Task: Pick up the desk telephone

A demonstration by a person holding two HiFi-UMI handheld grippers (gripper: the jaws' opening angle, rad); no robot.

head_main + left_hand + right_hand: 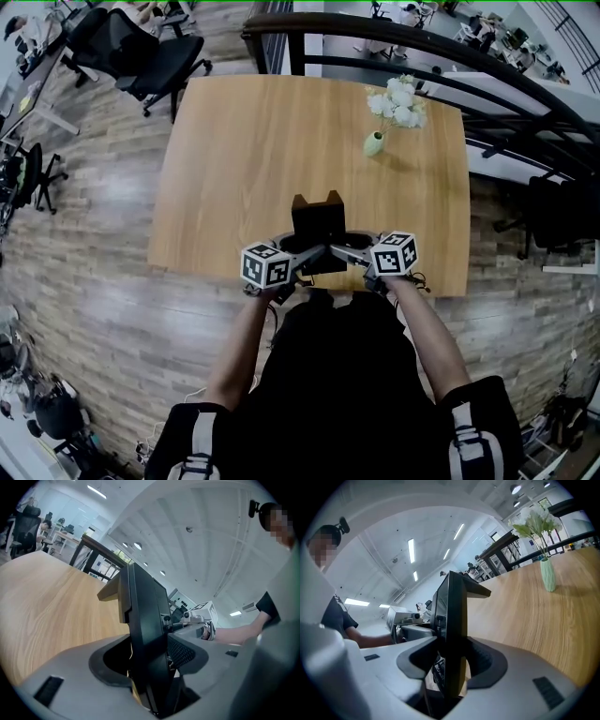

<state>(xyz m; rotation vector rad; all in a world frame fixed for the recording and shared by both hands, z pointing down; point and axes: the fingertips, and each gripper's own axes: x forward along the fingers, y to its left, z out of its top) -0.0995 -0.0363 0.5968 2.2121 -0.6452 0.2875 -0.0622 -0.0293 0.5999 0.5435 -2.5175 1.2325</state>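
The black desk telephone (318, 228) is over the near edge of the wooden table (244, 169), gripped from both sides. My left gripper (298, 249) is shut on its left edge and my right gripper (345, 247) on its right edge. In the left gripper view the telephone (144, 620) stands edge-on, pinched between the jaws of the left gripper (151, 670), with the right gripper's marker cube (204, 612) behind it. In the right gripper view the telephone (453, 616) fills the jaws of the right gripper (451, 665). Whether its base touches the table is hidden.
A pale green vase with white flowers (392, 114) stands at the table's far right, also seen as the vase (547, 573) in the right gripper view. Black office chairs (141, 52) are beyond the far left corner. A dark railing (487, 70) runs behind the table.
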